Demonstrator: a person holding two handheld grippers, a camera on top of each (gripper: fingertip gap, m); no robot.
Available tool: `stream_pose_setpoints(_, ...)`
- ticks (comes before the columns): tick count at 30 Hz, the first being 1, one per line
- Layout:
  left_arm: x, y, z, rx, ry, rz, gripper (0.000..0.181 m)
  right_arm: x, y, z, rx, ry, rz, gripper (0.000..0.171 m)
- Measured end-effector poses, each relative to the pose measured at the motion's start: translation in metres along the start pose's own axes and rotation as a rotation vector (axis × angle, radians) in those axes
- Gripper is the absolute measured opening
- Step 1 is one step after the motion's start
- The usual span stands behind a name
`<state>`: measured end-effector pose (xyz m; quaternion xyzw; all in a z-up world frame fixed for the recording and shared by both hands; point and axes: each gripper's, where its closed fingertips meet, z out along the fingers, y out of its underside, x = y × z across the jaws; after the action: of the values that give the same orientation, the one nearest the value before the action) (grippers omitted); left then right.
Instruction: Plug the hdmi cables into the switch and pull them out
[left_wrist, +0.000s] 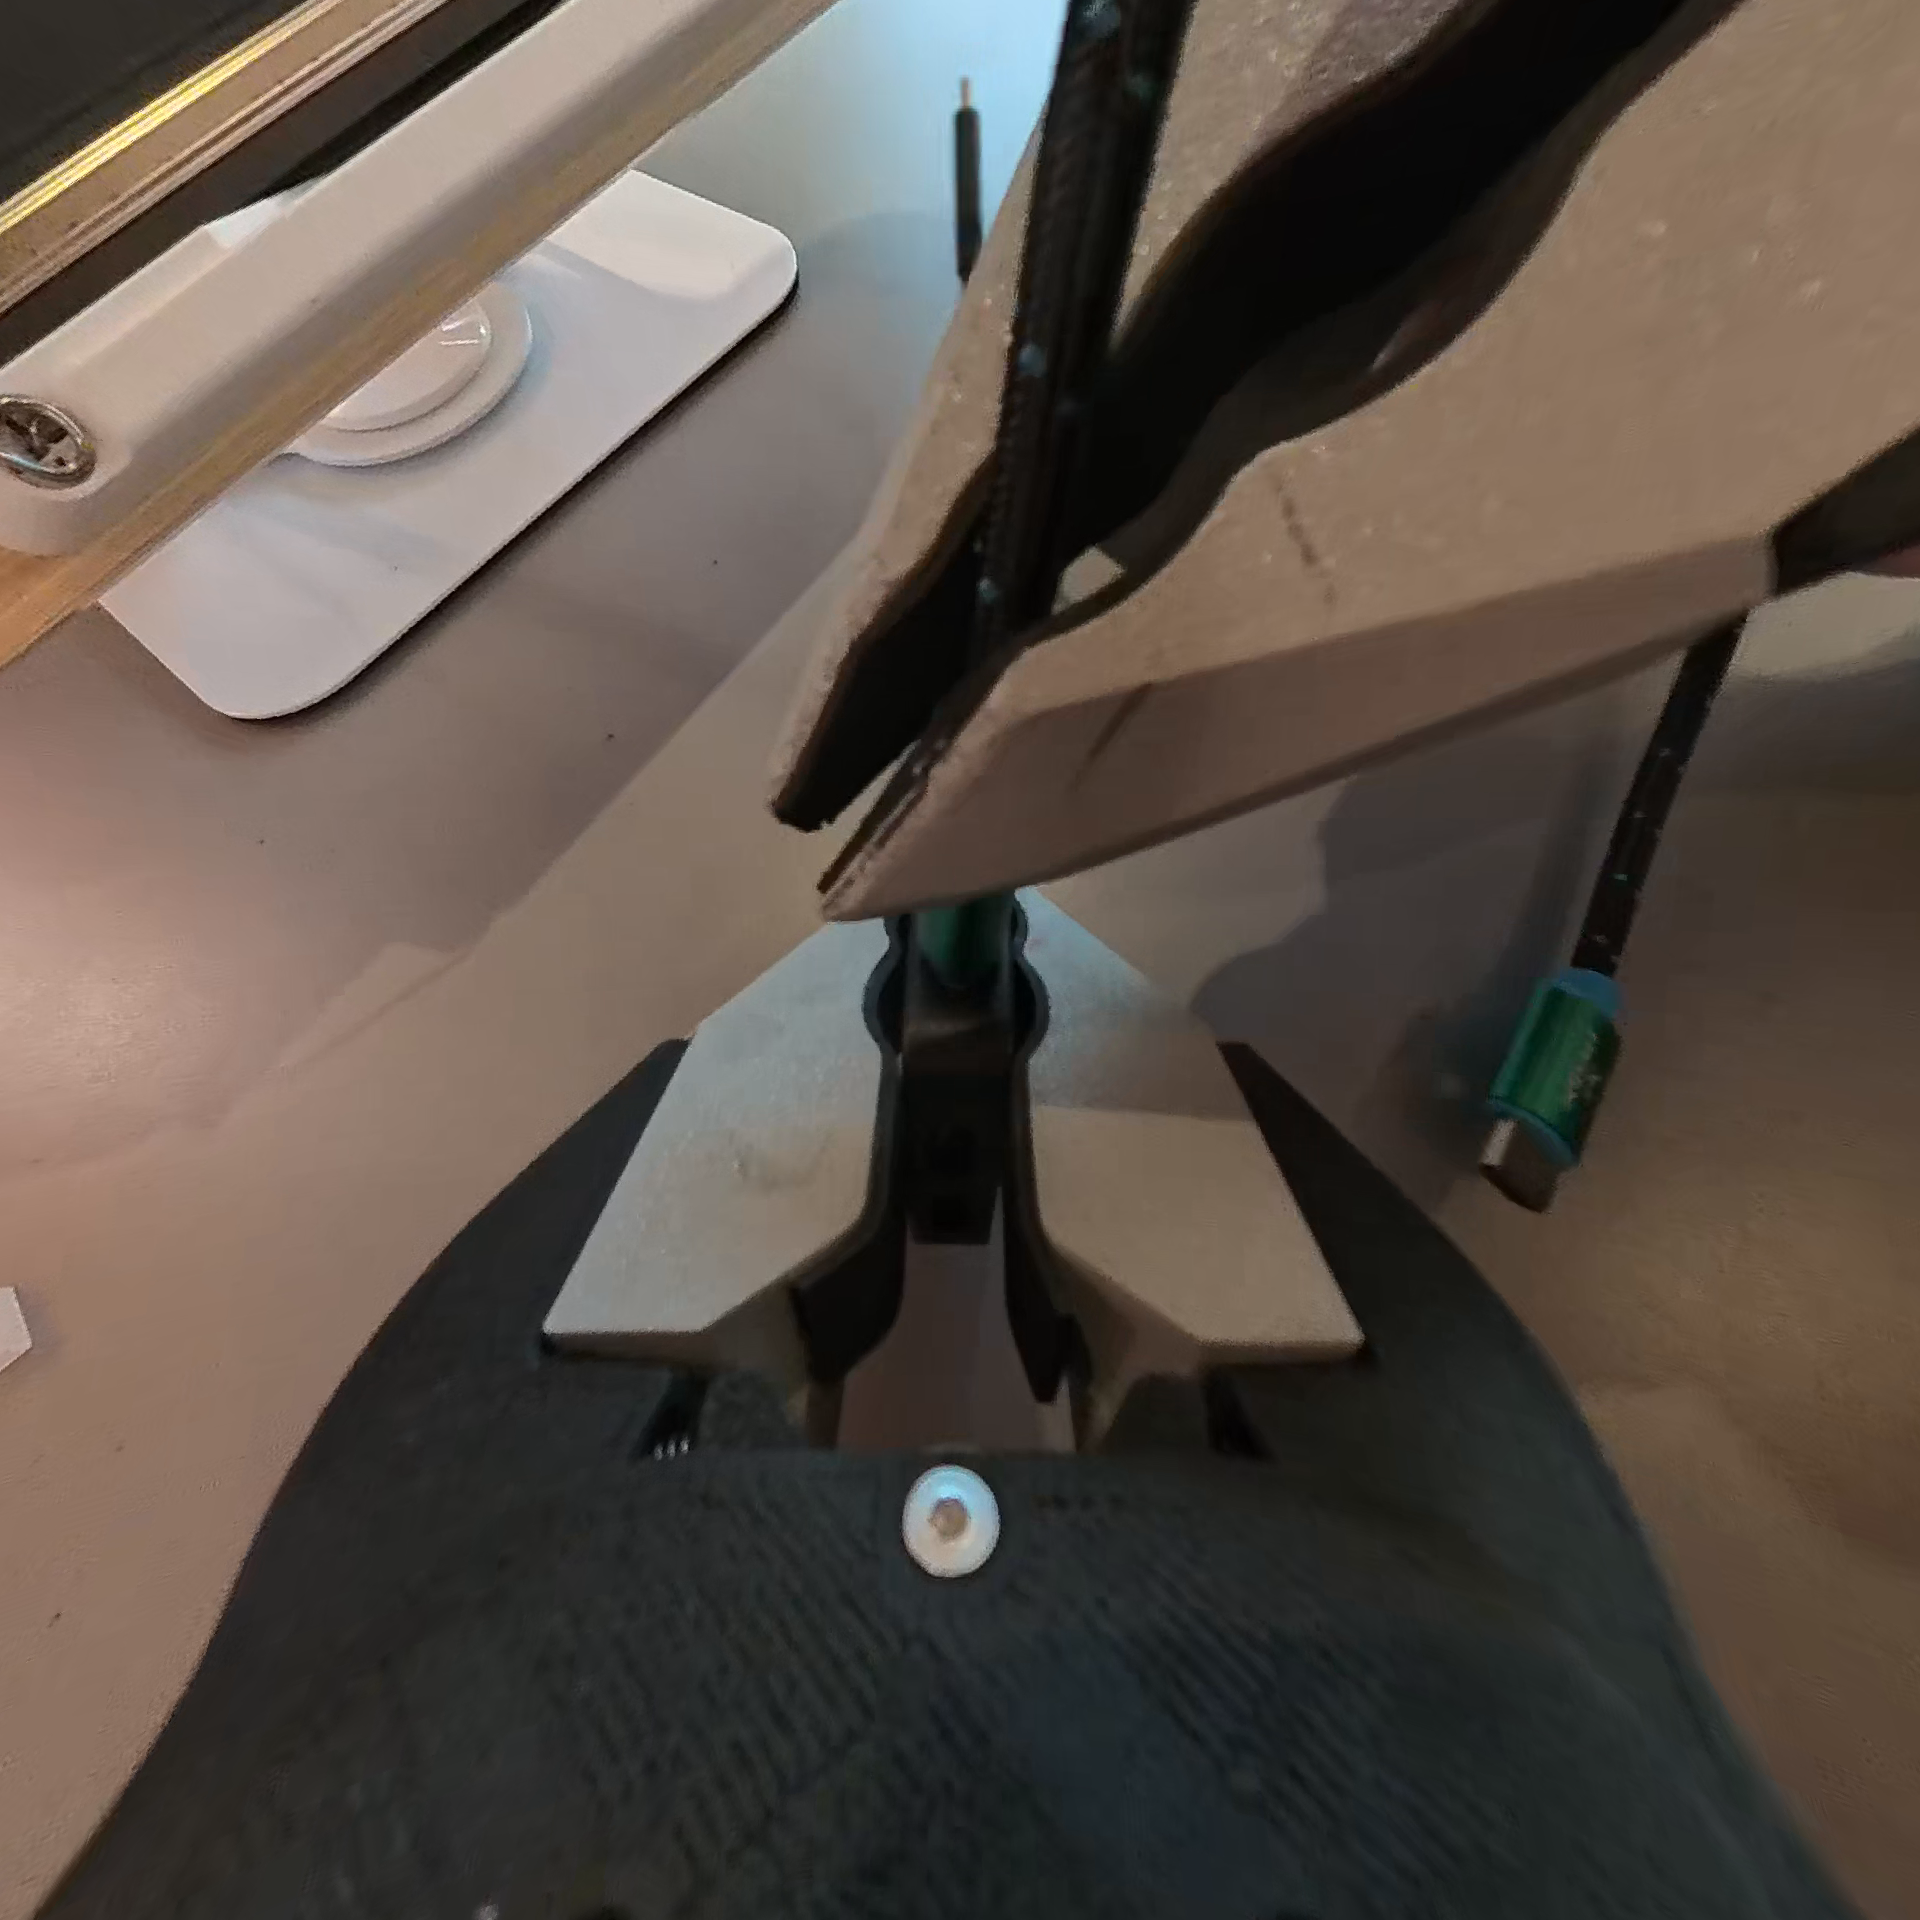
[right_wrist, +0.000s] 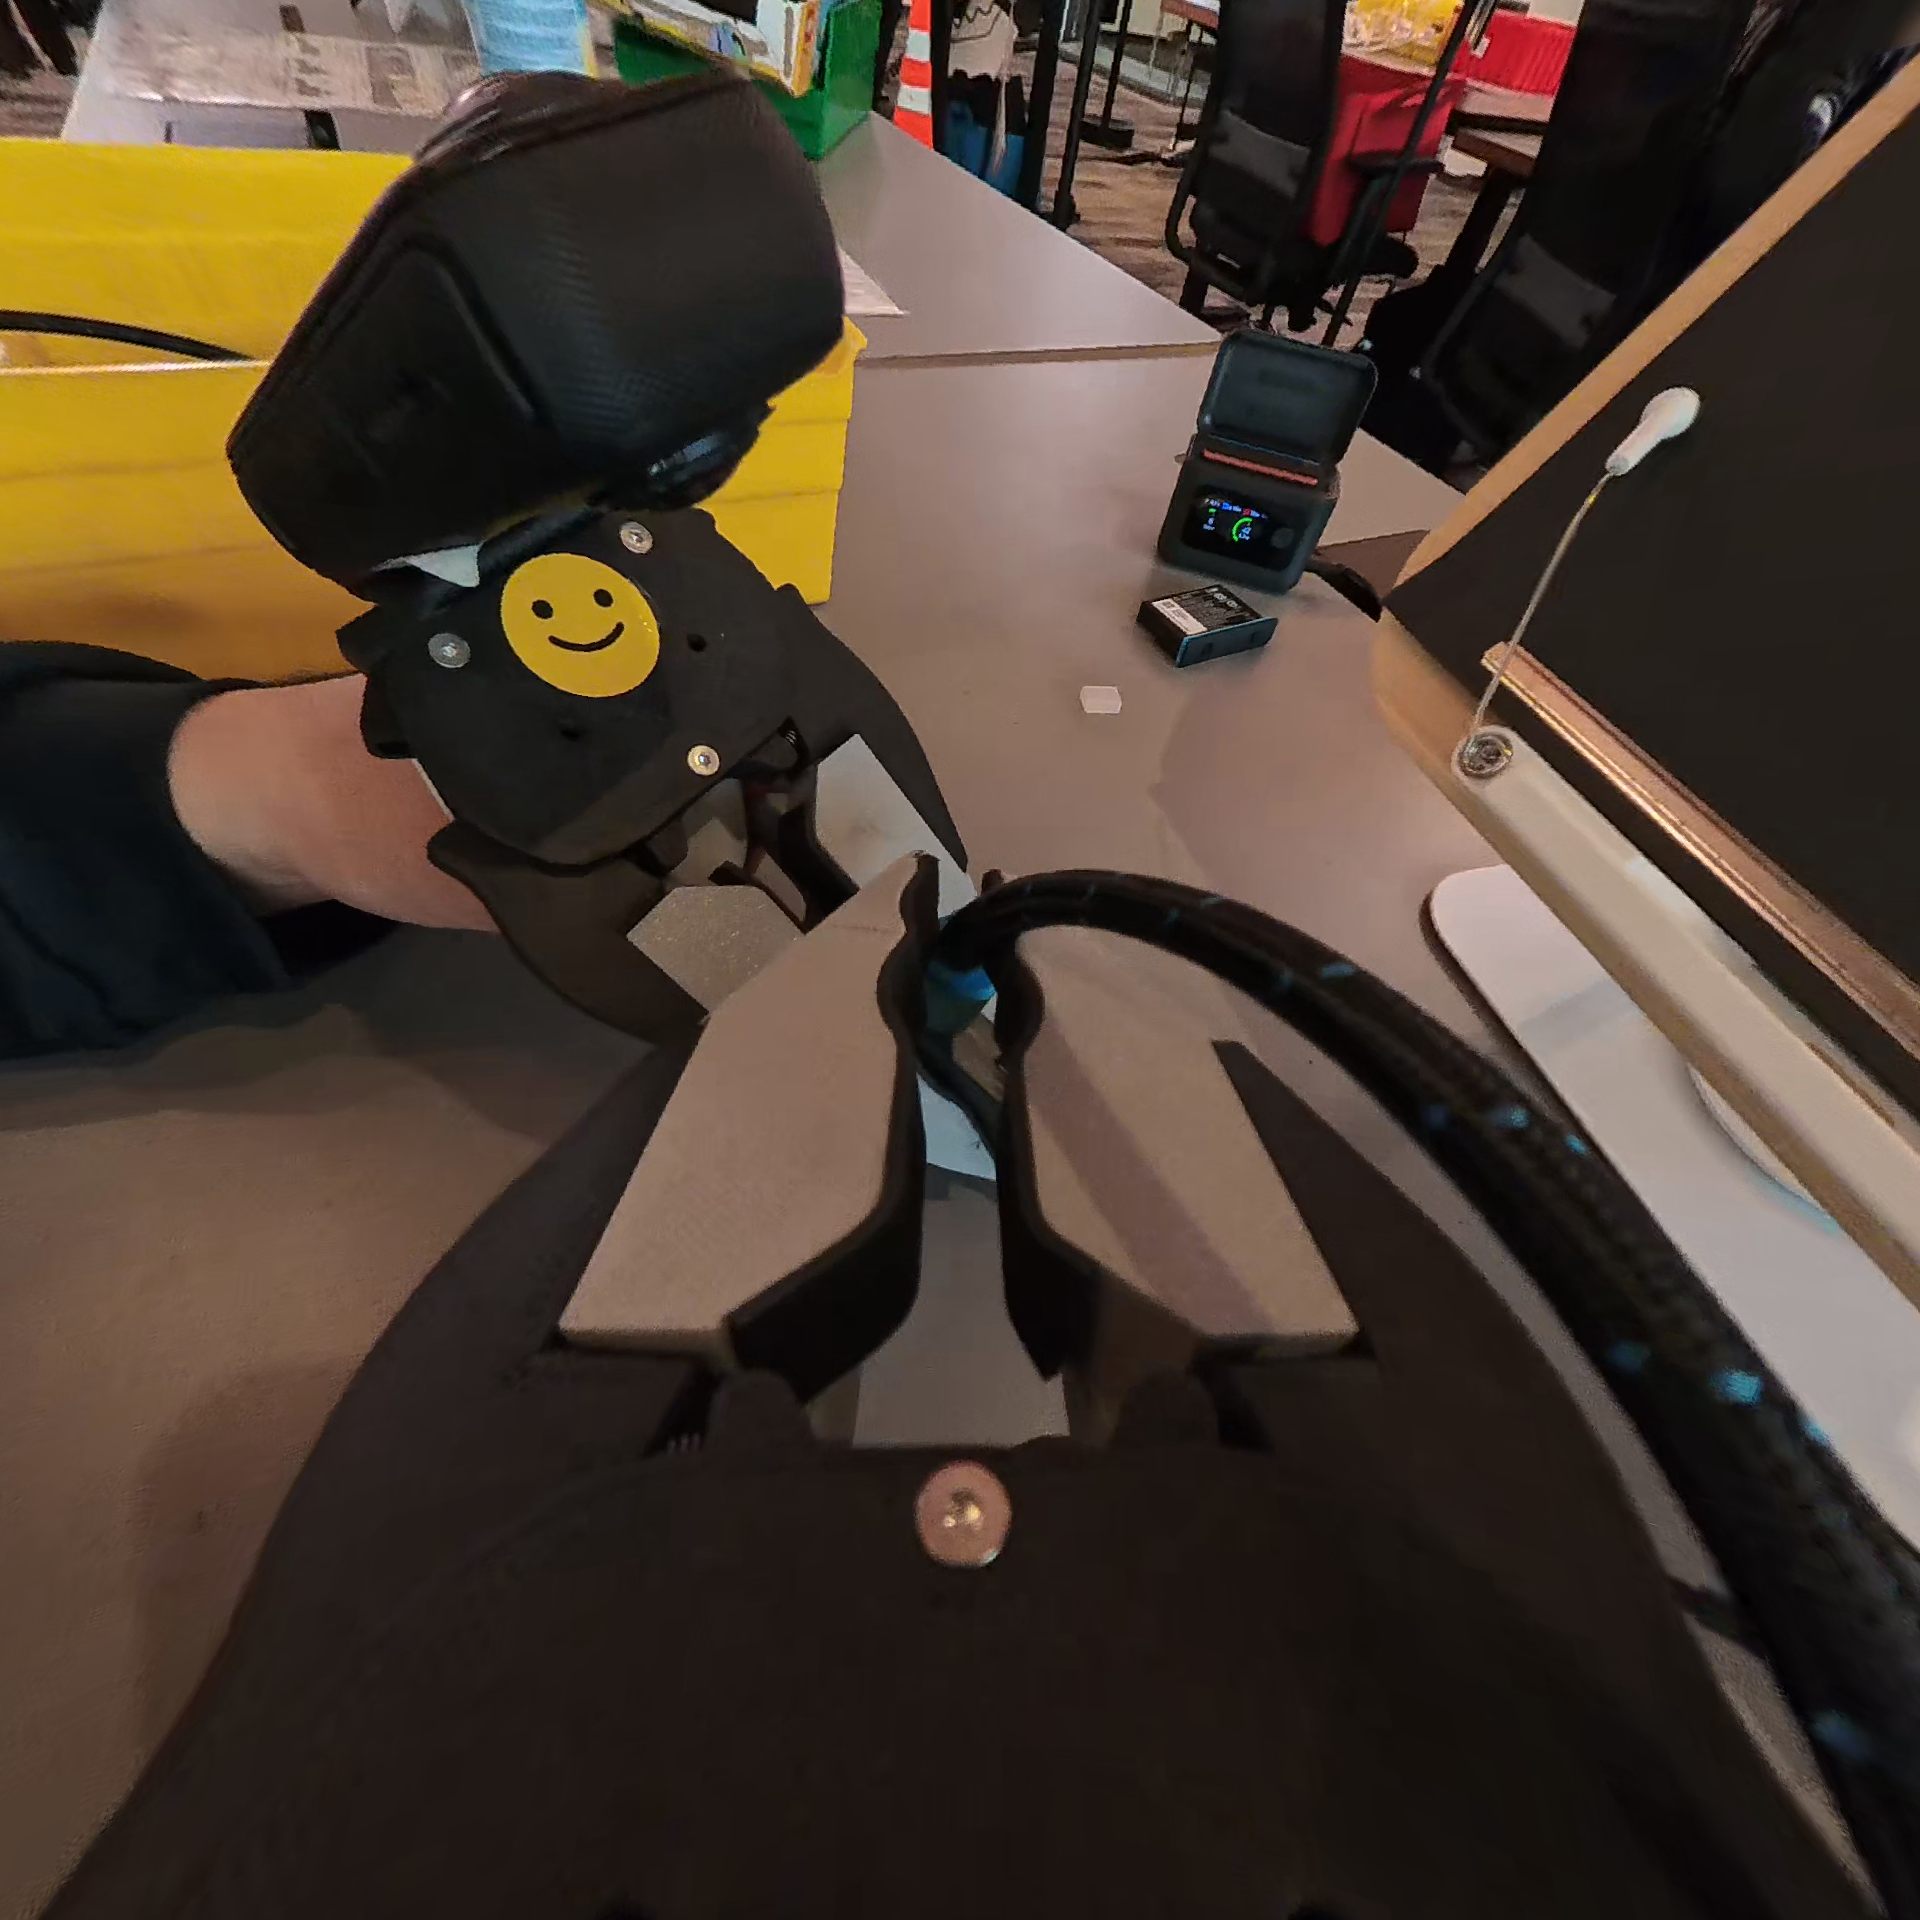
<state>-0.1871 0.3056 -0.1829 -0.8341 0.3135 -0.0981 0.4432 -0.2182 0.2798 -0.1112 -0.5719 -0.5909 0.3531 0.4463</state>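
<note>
While tongs pinch cable, yellow bin, charger case behind

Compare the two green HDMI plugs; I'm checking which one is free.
The gripped plug is pinched by the right gripper, its tip hidden against the switch that the left gripper holds. The loose plug has nothing gripping it, and its metal tip is bare. Both have green shells.

an open office or lab workspace

long grey tables run through a carpeted room, with black office chairs behind them. a yellow storage bin, a small charging case with a lit screen, a loose battery, a white stand base and an orange cone suggest shared technical work.
</note>
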Motion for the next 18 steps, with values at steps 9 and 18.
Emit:
stream_pose_setpoints(9, 0.005, -0.002, 0.001, 0.011, 0.035, -0.022, 0.010, -0.002, -0.001, -0.003, 0.089, -0.100, 0.162, 0.007)
stream_pose_setpoints(18, -0.008, -0.007, -0.001, 0.061, 0.032, -0.101, 0.012, 0.011, -0.003, -0.010, 0.096, -0.026, 0.104, 0.015)
